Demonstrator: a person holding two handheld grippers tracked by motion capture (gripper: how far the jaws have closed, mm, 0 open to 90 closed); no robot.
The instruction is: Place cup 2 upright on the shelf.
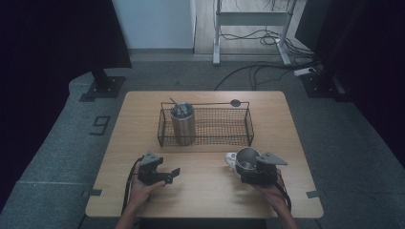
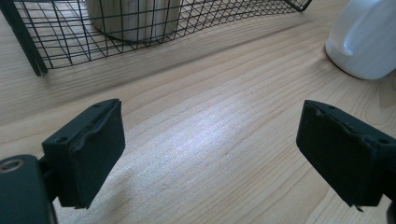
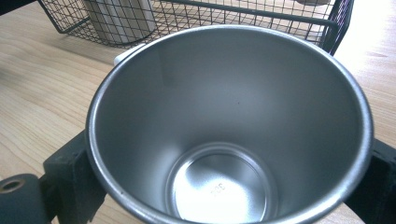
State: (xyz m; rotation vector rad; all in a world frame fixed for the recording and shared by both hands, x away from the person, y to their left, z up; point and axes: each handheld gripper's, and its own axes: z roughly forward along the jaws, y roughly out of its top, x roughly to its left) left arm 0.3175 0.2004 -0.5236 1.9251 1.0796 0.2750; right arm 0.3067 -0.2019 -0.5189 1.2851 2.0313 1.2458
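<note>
Steel cup (image 3: 229, 130): round, tapered, brushed metal, empty; long axis upright, mouth pointing up, base narrower than rim. It is being clasped between the black fingers (image 3: 70, 179) of the right gripper (image 1: 258, 171), one against each flank. A white glossy mug (image 2: 366, 39) is lying just beyond the cup. Left gripper (image 1: 160, 172): fingers (image 2: 88, 154) are being held spread over bare wood-grain table (image 2: 205, 140). Beyond both fingertips: black wire basket (image 1: 239, 126), containing a ribbed metal cylinder (image 1: 183, 123), upright.

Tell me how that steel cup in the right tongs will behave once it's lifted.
The steel cup looks thin-walled and empty, so probably light and rigid. Its smooth, tapering sides could slip in the right tongs. Set down carelessly, it might tip and roll.
</note>
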